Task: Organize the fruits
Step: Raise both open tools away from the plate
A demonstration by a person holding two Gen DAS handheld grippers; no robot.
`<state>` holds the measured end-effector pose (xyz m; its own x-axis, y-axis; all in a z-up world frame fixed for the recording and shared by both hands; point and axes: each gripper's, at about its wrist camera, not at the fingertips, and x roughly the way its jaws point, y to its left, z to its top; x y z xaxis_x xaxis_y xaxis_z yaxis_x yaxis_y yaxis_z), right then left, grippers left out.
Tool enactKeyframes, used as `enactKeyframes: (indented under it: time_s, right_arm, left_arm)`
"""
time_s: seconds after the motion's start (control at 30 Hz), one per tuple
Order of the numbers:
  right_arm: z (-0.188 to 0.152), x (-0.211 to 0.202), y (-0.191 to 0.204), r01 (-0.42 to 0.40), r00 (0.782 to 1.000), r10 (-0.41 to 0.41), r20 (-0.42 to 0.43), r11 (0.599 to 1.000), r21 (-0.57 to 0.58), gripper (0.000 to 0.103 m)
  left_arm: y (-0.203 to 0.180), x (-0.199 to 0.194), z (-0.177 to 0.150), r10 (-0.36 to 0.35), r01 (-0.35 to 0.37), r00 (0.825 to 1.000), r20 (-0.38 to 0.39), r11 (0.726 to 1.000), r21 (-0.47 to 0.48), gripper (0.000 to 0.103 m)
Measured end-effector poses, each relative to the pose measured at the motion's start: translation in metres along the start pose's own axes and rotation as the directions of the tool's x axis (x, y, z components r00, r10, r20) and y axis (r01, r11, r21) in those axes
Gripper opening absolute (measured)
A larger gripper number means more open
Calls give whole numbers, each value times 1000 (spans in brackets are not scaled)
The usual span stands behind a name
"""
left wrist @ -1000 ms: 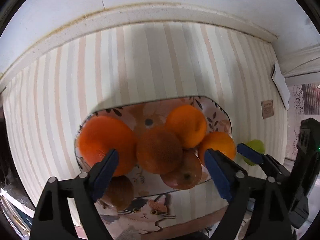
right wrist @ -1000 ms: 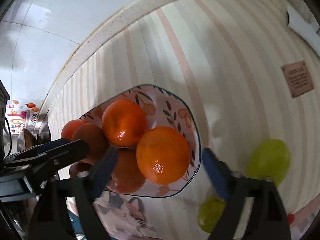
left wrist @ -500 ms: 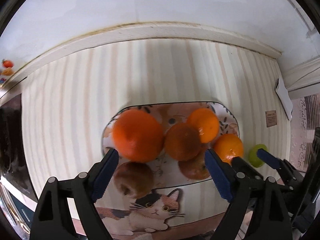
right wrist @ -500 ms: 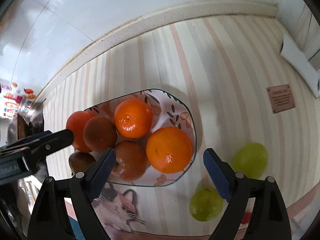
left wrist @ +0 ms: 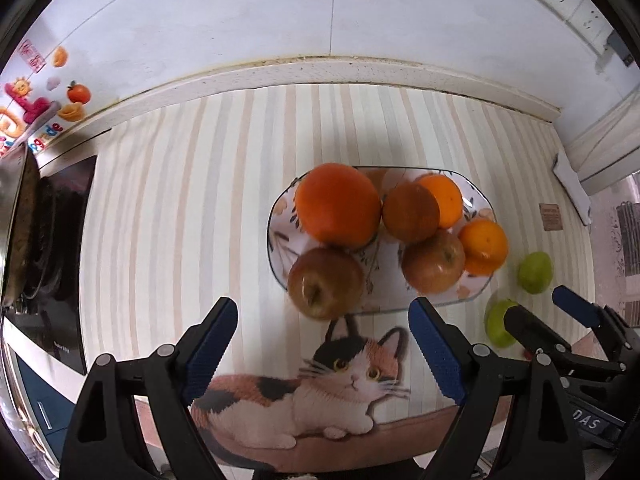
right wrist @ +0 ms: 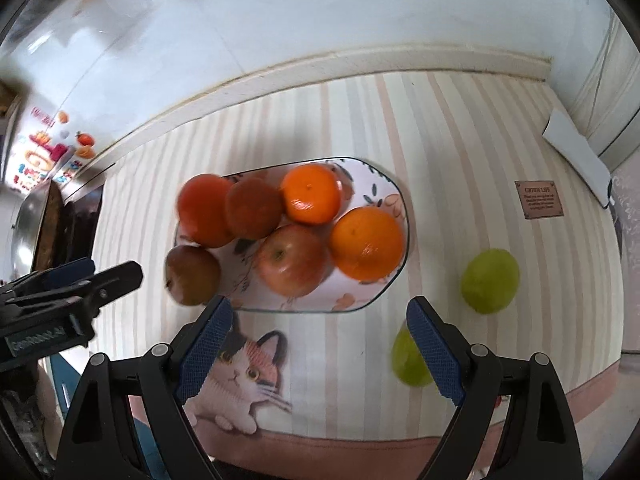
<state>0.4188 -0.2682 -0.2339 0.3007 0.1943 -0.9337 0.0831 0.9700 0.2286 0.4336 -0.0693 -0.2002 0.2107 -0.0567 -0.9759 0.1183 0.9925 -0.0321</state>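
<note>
A floral plate [left wrist: 280, 220] [right wrist: 396, 196] on the striped mat holds several oranges [left wrist: 338, 204] [right wrist: 366, 242] and red apples [left wrist: 434, 266] [right wrist: 292, 266]. One brownish apple [left wrist: 326, 282] [right wrist: 192, 274] sits at the plate's near-left rim. Two green fruits [left wrist: 535, 272] [right wrist: 490, 280] lie on the mat right of the plate; the nearer one [left wrist: 498, 324] [right wrist: 410, 360] is partly behind a right finger. My left gripper [left wrist: 324, 356] is open and empty, in front of the plate. My right gripper [right wrist: 320, 356] is open and empty, in front of the plate.
The mat has a cat picture [left wrist: 344, 376] near its front edge. A dark stove with a pan [left wrist: 24, 216] stands at the left. A white wall runs behind the counter. A small brown label [right wrist: 539, 199] and a white flat object [right wrist: 576, 148] lie at the right.
Both grippers have pulled back and up from the plate, so the fruit looks smaller and more counter shows. Both stay open and empty.
</note>
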Motion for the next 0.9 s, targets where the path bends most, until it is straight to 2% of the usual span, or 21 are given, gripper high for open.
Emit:
enactKeyframes:
  time_s: [0.07,0.17,0.4,0.6,0.9]
  right_arm:
    - [-7,-13,8,5,1000,-5,29,1000,-17,91]
    - [-19,-38,16,7,997,-5,71,999,-33,91]
    - [-44,-89,32,22,987,-11,157,998,-66,91]
    - [-60,-132,39,22,975,-5,223,997,-75,91]
    - [-71,-173,42,22,956,2,293,997,-80,91]
  left_arm:
    - [0,-8,-8,9,-9,1000,16,1000,3,87]
    - [3,-28,-25,-20,21,999,46,1000,-13,87]
    - [1,-74,-56,-40,39,990,133,999,9,87]
    - [-1,-107,-76,-55,53,981,187,998,18,87]
    - [-5,-136,-94,-72,68,966,250,997,24,87]
